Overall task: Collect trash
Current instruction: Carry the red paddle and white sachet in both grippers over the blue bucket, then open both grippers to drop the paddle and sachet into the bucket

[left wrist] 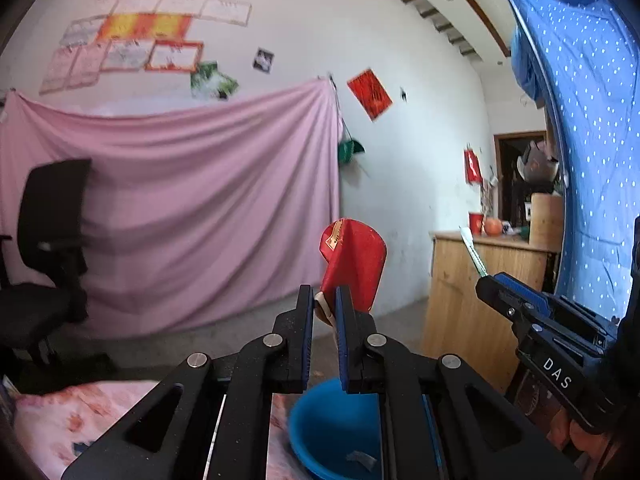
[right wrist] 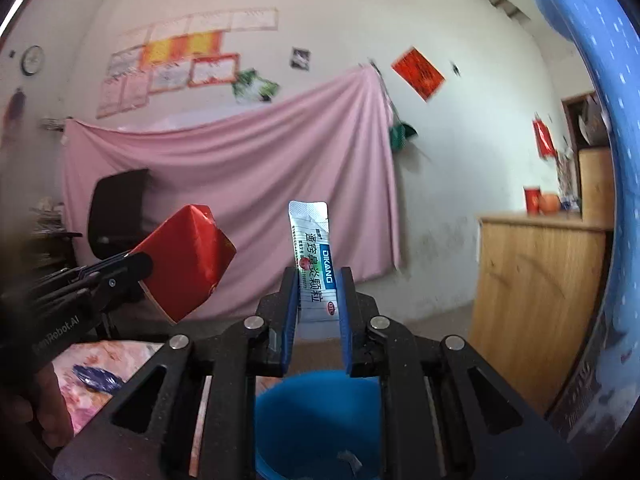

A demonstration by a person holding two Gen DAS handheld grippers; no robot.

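Left gripper point(left wrist: 325, 308) clamped narrowly on a creased glossy red carton point(left wrist: 354, 266), right gripper point(right wrist: 319, 292) pinching a flat white foil sachet point(right wrist: 314, 264), round blue plastic bucket point(right wrist: 316, 420) below both.

Counted: two grippers, left point(left wrist: 324, 304) and right point(right wrist: 318, 292); one red carton point(left wrist: 354, 264); one white sachet point(right wrist: 314, 264); one blue basin point(left wrist: 332, 428) at six o'clock; one black chair point(left wrist: 44, 248).
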